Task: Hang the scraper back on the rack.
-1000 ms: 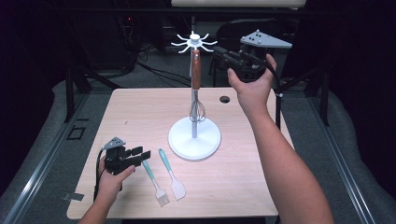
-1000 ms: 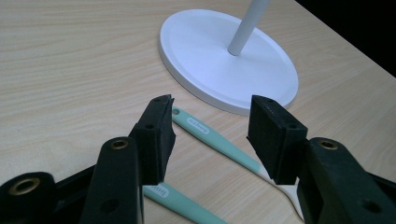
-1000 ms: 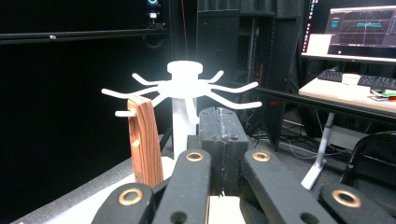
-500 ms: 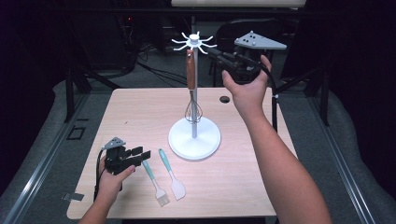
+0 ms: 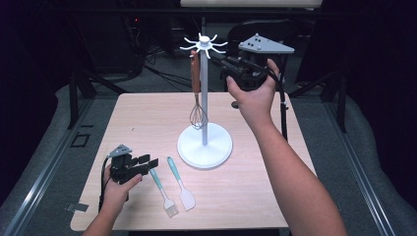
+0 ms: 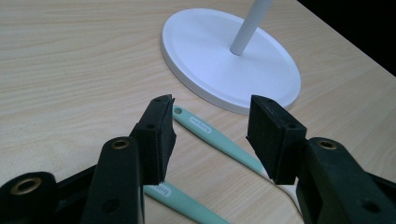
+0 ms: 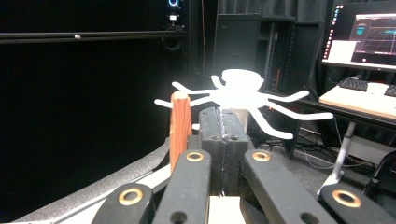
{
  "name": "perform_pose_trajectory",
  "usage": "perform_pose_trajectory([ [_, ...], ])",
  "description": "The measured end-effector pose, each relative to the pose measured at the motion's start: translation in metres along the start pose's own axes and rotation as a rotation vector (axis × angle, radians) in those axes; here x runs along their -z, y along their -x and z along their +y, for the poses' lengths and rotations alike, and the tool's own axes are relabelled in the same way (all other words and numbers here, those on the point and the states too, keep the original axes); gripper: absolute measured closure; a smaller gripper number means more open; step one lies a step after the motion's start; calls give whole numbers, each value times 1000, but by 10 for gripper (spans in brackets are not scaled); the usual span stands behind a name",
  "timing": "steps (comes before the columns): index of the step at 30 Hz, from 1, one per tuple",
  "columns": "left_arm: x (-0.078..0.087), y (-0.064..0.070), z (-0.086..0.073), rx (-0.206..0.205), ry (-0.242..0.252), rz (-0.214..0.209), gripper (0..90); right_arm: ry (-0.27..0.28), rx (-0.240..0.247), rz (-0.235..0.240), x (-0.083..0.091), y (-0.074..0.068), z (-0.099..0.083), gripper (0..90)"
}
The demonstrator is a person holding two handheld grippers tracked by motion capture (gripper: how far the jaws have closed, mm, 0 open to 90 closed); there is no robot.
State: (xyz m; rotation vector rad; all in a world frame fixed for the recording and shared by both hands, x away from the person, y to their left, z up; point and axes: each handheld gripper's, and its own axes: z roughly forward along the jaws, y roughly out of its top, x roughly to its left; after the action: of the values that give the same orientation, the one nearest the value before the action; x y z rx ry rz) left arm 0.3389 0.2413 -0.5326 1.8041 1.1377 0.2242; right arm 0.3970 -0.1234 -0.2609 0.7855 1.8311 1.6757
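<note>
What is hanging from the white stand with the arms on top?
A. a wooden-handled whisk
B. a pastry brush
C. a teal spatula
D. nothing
A: the wooden-handled whisk hangs from an arm of the white stand, while the teal spatula and brush lie on the table.

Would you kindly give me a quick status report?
Left gripper open over teal spatula. Right gripper shut, empty, beside whisk hanging on stand. Nothing obstructing.

The stand's pole (image 5: 203,105) and hanging whisk (image 5: 197,93) block mid-table; the left tabletop (image 5: 142,123) lies open.
</note>
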Motion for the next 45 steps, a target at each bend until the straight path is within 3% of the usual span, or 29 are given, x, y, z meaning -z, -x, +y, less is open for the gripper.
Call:
perform_pose_trajectory([
  [8, -1, -1, 0, 1, -5, 4, 508, -2, 14, 12, -3, -7, 2, 900],
  [18, -1, -1, -1, 1, -2, 4, 508, -2, 18, 0, 5, -3, -2, 900],
  [27, 0, -2, 0, 8, 6, 9, 508, -48, 15, -1, 11, 4, -27, 900],
  [37, 1, -2, 0, 6, -4, 4, 507, -187, -33, 13, 11, 12, -81, 900],
  [40, 1, -2, 0, 12, 8, 7, 507, -280, -47, 22, 11, 12, -109, 876],
  [42, 1, -2, 0, 13, 7, 8, 507, -294, -59, 23, 10, 12, -114, 868],
  [45, 2, -3, 0, 11, 6, 2, 507, -383, -75, 17, 13, 14, -141, 864],
])
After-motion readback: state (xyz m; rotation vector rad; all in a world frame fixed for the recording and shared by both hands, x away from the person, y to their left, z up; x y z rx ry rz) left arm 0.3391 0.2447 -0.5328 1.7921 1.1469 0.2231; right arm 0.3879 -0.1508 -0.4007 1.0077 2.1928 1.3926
